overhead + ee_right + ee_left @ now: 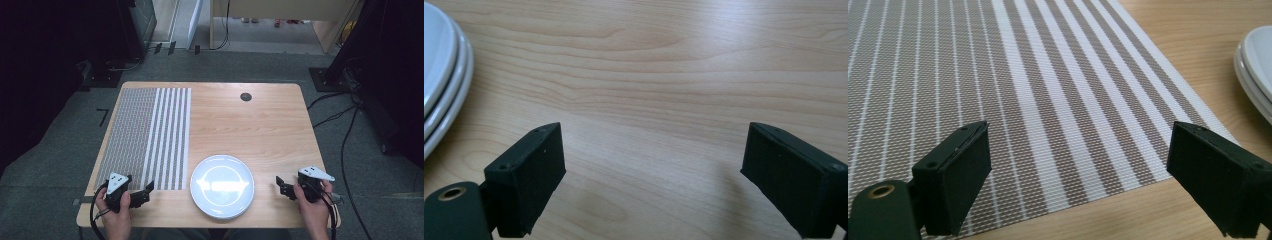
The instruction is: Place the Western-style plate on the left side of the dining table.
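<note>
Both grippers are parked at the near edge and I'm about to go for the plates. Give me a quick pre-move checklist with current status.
1. Left gripper open and holding nothing: ok, jaws wide apart over the striped placemat.
2. Right gripper open and holding nothing: ok, bare table between its jaws.
3. Plates within reach, between both grippers: ok.
4. Plate count: at least three stacked rims in the right gripper view; exact number cannot tell.
5. Placemat flat with nothing on it: ok.
6. Plates clear of the placemat: ok, a strip of bare wood between them in the left gripper view.
</note>
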Available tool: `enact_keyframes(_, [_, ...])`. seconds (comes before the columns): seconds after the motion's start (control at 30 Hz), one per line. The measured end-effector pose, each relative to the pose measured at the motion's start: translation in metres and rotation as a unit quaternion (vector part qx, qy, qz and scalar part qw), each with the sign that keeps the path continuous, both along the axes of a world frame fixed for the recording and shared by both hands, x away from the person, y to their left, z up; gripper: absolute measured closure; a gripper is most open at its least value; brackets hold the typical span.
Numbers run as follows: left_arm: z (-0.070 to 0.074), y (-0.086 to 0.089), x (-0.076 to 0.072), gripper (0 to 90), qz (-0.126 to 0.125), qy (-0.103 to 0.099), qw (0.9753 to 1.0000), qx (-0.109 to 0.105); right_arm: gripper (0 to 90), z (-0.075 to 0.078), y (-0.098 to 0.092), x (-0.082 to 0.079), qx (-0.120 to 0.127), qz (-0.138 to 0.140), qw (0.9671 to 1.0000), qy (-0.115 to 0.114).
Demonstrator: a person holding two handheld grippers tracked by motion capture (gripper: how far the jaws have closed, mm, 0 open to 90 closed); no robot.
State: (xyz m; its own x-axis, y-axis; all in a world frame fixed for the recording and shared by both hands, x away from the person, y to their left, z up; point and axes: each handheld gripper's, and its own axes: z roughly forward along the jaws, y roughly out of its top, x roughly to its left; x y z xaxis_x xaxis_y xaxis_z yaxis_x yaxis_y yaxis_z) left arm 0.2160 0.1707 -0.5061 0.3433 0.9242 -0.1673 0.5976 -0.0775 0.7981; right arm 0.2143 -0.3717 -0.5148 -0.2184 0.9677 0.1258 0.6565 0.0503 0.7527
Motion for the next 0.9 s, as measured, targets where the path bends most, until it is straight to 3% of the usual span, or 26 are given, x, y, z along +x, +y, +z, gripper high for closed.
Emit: enact_keyframes(0.9, [-0.001, -0.035, -0.003, 10.8, -0.053, 0.001, 0.9986, -0.004, 10.0, 0.001, 0.026, -0.003, 0.02, 0.035, 0.9992, -0.003])
